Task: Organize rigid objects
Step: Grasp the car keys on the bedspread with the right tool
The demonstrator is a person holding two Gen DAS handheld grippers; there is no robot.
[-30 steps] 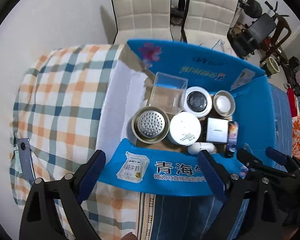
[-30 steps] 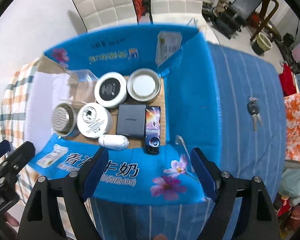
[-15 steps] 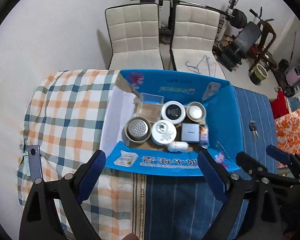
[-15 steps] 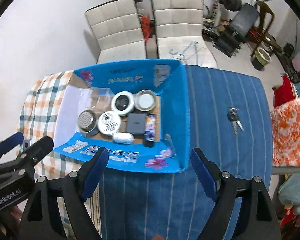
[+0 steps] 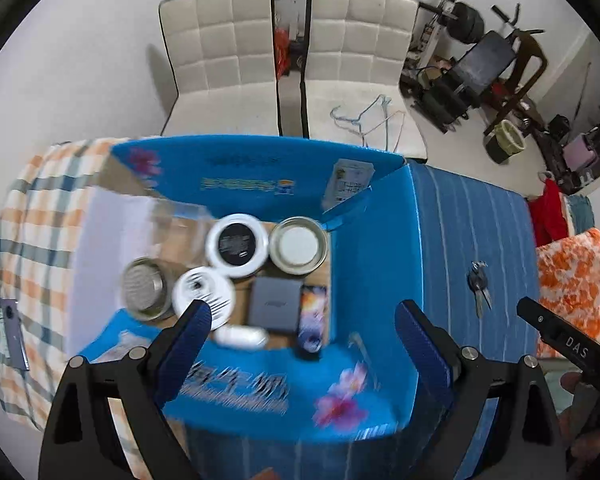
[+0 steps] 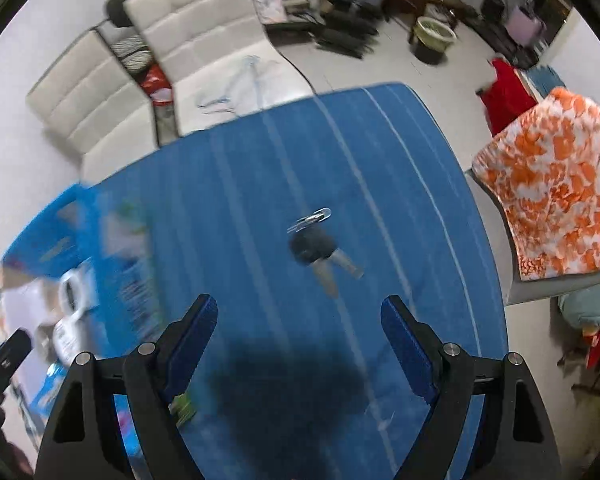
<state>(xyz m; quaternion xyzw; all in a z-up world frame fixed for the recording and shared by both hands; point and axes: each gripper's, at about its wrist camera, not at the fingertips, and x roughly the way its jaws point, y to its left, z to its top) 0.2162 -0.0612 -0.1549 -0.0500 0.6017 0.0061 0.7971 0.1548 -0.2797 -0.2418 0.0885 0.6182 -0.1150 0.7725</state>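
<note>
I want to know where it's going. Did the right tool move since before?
Yes. The right tool swung away from the blue box and now hovers above the keys.

Even, soft indoor light fills both views. Fisheye bending curves the edges, with black corners. Motion blur smears the box [image 5: 260, 392] print near the left camera and, in the right view, the box at left and the keys [image 6: 320, 248]. A dark shadow [image 6: 292, 384] lies on the near blue cloth [image 6: 400, 184].
</note>
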